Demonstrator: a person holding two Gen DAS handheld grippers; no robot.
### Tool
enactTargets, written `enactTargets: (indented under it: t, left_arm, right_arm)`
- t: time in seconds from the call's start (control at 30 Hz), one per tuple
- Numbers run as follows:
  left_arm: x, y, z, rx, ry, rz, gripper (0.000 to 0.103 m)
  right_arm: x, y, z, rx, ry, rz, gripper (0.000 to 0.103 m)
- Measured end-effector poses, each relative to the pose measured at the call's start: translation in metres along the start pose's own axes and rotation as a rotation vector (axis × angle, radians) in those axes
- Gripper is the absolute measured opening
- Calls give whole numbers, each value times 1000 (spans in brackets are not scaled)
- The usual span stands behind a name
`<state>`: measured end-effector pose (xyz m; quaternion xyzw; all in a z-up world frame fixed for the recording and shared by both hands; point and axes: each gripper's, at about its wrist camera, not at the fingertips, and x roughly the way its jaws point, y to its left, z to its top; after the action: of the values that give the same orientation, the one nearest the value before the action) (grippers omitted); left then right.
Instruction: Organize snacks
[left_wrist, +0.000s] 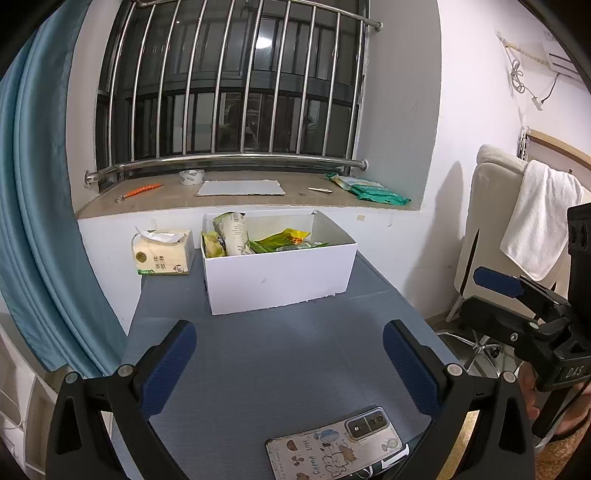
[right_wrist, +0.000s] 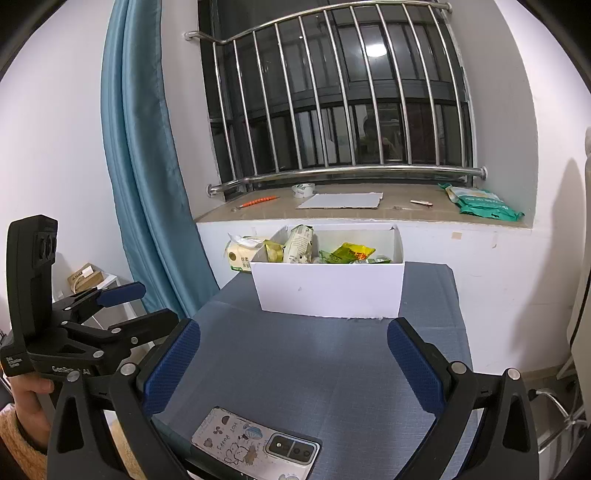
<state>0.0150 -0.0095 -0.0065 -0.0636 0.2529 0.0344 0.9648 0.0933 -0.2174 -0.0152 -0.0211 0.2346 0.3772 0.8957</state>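
Both grippers hang back at the near edge of the blue-grey table (left_wrist: 280, 350), nothing between the fingers of either. Left gripper (left_wrist: 288, 369): jaws spread wide, empty. Right gripper (right_wrist: 293, 369): same, wide apart and empty.

The snacks are already in the white box (left_wrist: 280, 280), which sits at the far end of the table, up against the wall under the window sill. Inside: a tall pale packet (left_wrist: 232, 232) standing upright at the box's left end, and a yellow-green packet (left_wrist: 284, 238) lying flat toward the middle/right. The box's long axis runs left-right, across the line of both grippers, w/ its long front wall facing them.

Key relation: the box lies straight ahead of both pairs of fingers and well apart from them, so any reach is forward and over the front wall. In the right wrist view the box sits about centred; in the left view it's a bit left of centre. Neither hand looks clearly nearer. The upright packet probably suits the left gripper.

No loose snacks visible on the table, only a phone (left_wrist: 334, 443) near the front edge and a tissue pack (left_wrist: 162, 253) just left of the box. Looks like the sorting is largely done.
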Motion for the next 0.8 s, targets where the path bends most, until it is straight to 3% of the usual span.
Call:
enactTargets:
  t: [0.8]
  left_arm:
    - [2, -1, -1, 7, 10, 8, 103]
  right_arm:
    - [1, 0, -1, -12, 8, 3, 103]
